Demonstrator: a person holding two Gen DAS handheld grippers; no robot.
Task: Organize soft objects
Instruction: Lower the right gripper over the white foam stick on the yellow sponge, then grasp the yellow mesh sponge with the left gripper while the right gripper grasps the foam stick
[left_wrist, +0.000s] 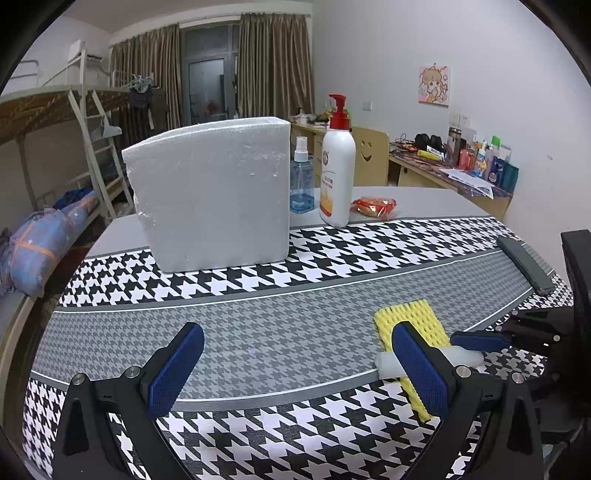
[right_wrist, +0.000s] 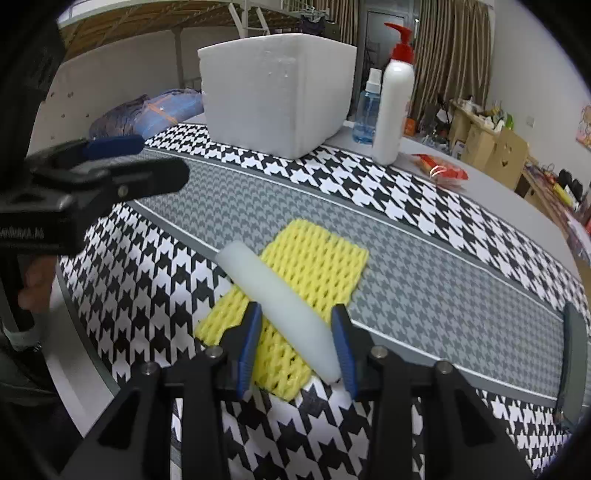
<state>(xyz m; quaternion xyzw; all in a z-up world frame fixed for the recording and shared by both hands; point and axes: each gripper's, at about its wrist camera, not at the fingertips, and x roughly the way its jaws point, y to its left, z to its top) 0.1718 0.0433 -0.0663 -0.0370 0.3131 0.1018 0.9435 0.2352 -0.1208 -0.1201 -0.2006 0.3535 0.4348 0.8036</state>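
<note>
A yellow foam net (right_wrist: 314, 258) lies flat on the houndstooth mat; it also shows in the left wrist view (left_wrist: 410, 317). A white foam stick (right_wrist: 273, 295) lies across it, also seen in the left wrist view (left_wrist: 388, 363). My right gripper (right_wrist: 297, 332) stands around the near end of the stick, jaws part open, pads close to it but not clearly pressing. It appears in the left wrist view (left_wrist: 476, 339) at the right. My left gripper (left_wrist: 295, 358) is open and empty above the mat; its right finger (left_wrist: 417, 365) hides part of the net.
A white styrofoam box (left_wrist: 214, 192) stands on the mat's far side, with a blue spray bottle (left_wrist: 301, 181), a white pump bottle (left_wrist: 337, 166) and a red snack packet (left_wrist: 375, 206) to its right. A dark flat case (left_wrist: 524, 264) lies at the mat's right edge.
</note>
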